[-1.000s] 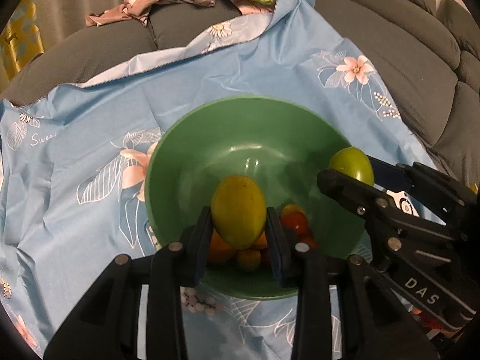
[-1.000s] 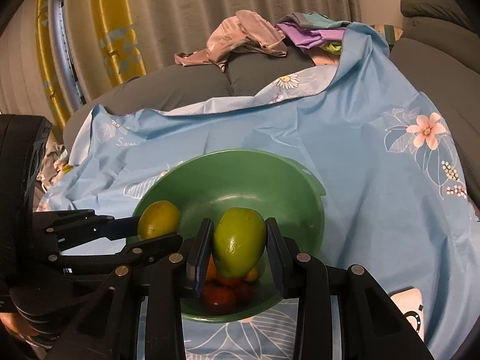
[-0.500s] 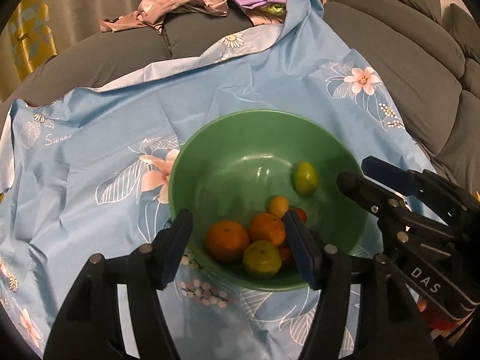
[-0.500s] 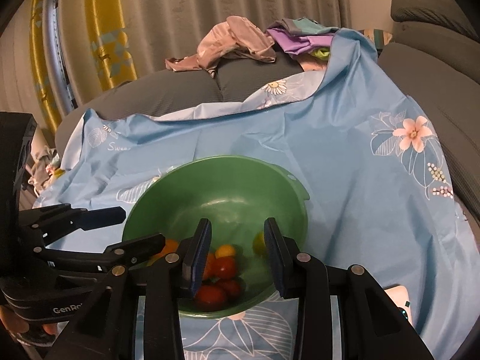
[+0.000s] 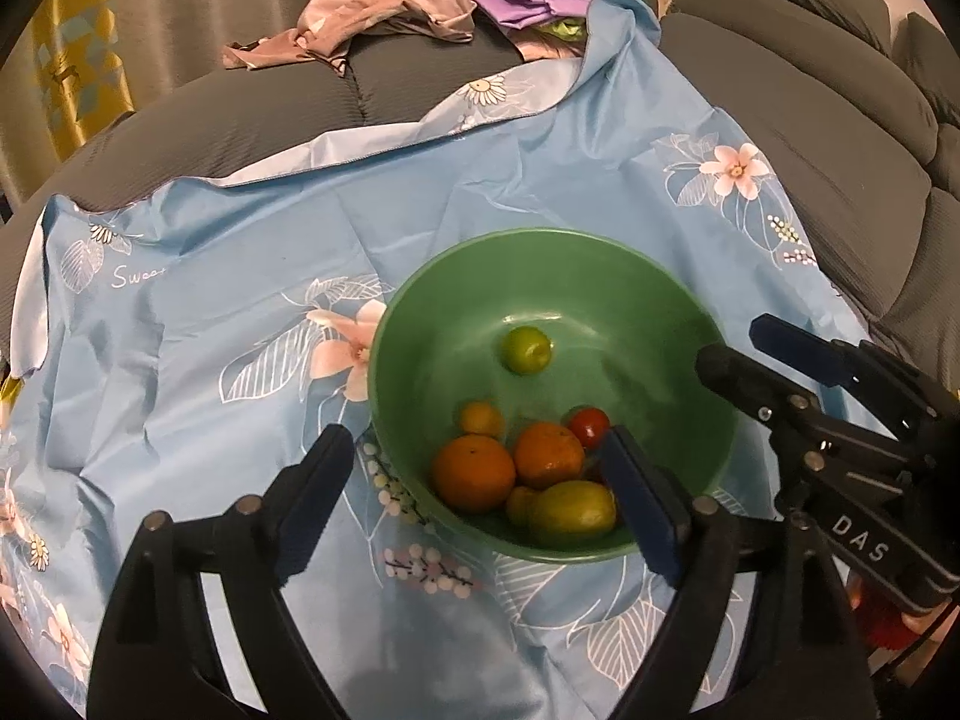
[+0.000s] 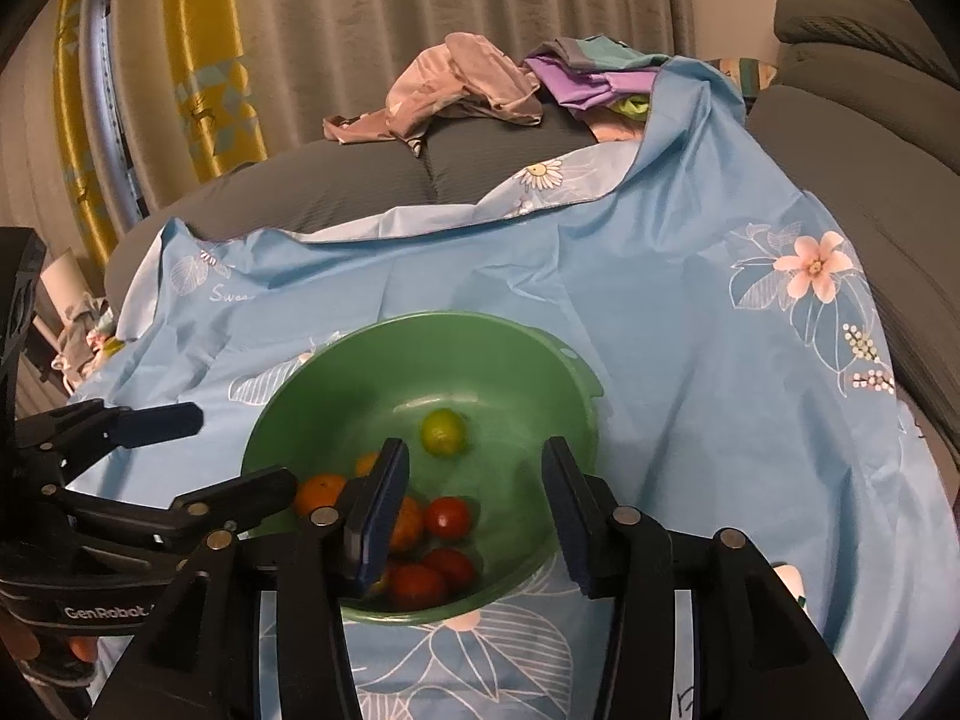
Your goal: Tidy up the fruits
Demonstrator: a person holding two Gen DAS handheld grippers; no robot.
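A green bowl (image 5: 660, 294) (image 6: 540, 342) sits on a blue flowered cloth (image 5: 240, 276). It holds two oranges (image 5: 474, 473), a yellow-green mango (image 5: 573, 511), red tomatoes (image 6: 447, 517), a small yellow fruit (image 5: 480, 418) and a green fruit (image 5: 527, 349) (image 6: 443, 431) lying apart near the middle. My left gripper (image 5: 480, 498) is open and empty, held above the bowl's near rim. My right gripper (image 6: 474, 516) is open and empty over the bowl; it also shows at the right in the left wrist view (image 5: 774, 360).
The cloth covers a grey sofa (image 5: 810, 108) with cushions at the right. A heap of pink and purple clothes (image 5: 420, 6) lies at the back. Curtains (image 6: 360, 18) hang behind. A small white object (image 6: 792, 576) lies on the cloth at the right.
Both grippers opened and let go of their fruit: the yellow-green mango and the green fruit now lie in the bowl. Both grippers pulled back and up from the bowl.
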